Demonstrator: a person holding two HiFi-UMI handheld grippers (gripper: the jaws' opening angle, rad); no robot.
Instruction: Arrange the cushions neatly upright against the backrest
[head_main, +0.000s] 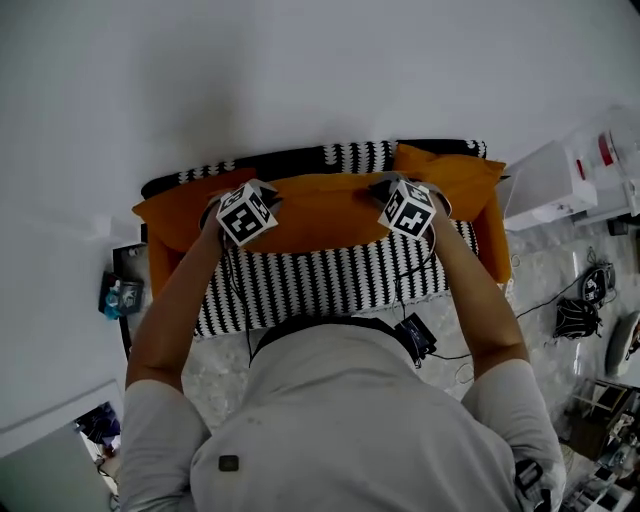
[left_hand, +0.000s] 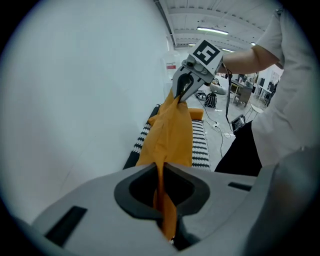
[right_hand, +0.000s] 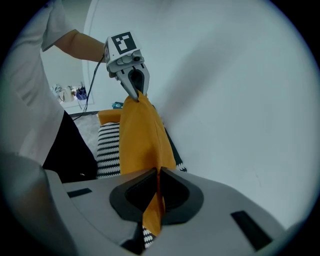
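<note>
The right gripper (right_hand: 158, 174) is near, at the bottom, and its two jaws are squeezed tight on a thin edge of the orange cushion (right_hand: 142, 137). The cushion stretches away to the far end, where the left gripper (right_hand: 136, 94) pinches its other corner and holds it up. A stripy black-and-white sofa (right_hand: 107, 150) lies under the cushion, a plain white wall (right_hand: 240, 90) is on the right, and a person's arm (right_hand: 82, 45) reaches in from the left.

Cushion (head_main: 320, 212) hangs over the sofa seat (head_main: 330, 285) (backrest (head_main: 340, 157) behind).
</note>
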